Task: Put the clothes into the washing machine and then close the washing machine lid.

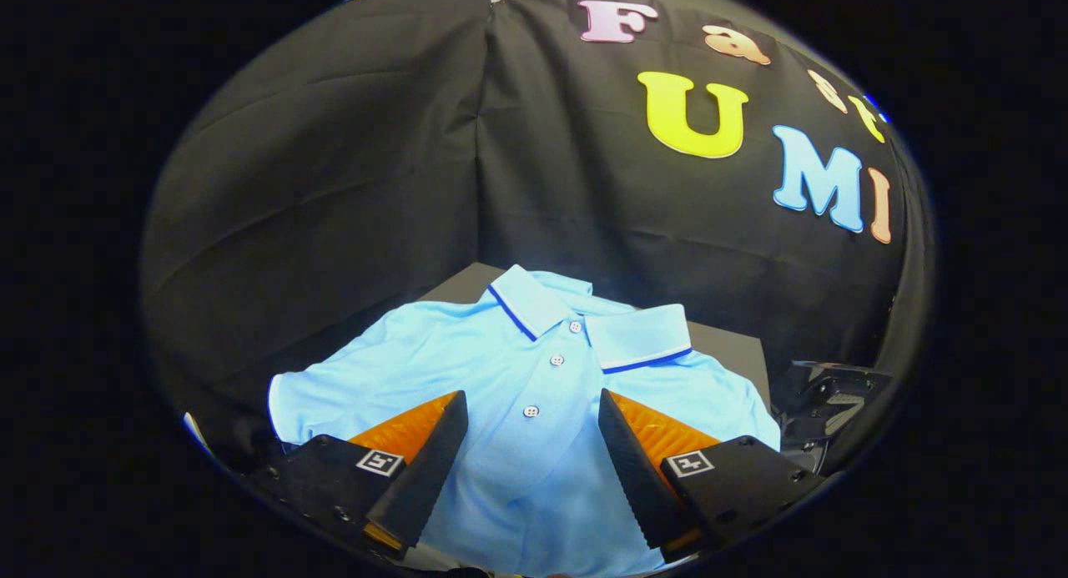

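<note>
Gripper view: we see our gripper (531, 411) with its two fingers spread wide apart, gripping nothing. One finger (425, 461) stands to the left and the other to the right, and both hang over the front of a light blue polo shirt (467, 361). We cannot tell whether the tips touch the cloth.

Between the fingers runs the shirt's button strip, with three white buttons (556, 360) in a row leading up toward the collar (584, 319). The collar lies just beyond the fingertips, spread open, with a dark blue stripe along its edge. The shirt lies flat with its front up, one short sleeve (292, 403) reaching out past the left finger.

Under the shirt we see a dark flat surface (734, 349), bare at the far right corner beside the collar. Off to the right of the right finger sits a dark object (830, 399) that we cannot make out clearly. Behind everything hangs the black cloth wall (334, 186) of the booth.
</note>
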`<action>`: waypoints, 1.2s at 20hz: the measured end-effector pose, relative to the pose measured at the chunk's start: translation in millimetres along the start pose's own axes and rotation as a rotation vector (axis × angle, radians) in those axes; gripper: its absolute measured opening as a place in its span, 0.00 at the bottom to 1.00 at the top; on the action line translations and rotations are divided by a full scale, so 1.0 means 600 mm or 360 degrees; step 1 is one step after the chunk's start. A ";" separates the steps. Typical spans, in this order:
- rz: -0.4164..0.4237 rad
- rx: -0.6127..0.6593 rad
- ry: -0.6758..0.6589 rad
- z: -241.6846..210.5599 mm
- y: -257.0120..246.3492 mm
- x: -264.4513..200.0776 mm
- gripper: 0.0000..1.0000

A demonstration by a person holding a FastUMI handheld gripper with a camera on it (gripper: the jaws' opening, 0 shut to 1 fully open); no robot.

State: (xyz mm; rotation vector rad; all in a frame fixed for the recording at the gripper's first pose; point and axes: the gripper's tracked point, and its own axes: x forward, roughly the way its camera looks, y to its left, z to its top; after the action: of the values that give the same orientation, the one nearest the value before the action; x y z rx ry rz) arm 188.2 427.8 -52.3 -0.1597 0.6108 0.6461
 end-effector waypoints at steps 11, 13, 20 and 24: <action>-0.0011 0.0058 0.0146 -0.023 0.000 0.018 0.58; -0.0012 0.0049 0.0141 -0.019 0.000 0.023 0.36; -0.0003 -0.0109 -0.0043 0.008 0.007 0.012 0.01; 0.0065 -0.0075 -0.0178 0.035 0.001 -0.013 0.01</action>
State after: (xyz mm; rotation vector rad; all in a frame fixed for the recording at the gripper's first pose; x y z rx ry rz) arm 193.2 430.8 -30.5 -0.1543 0.4925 0.7044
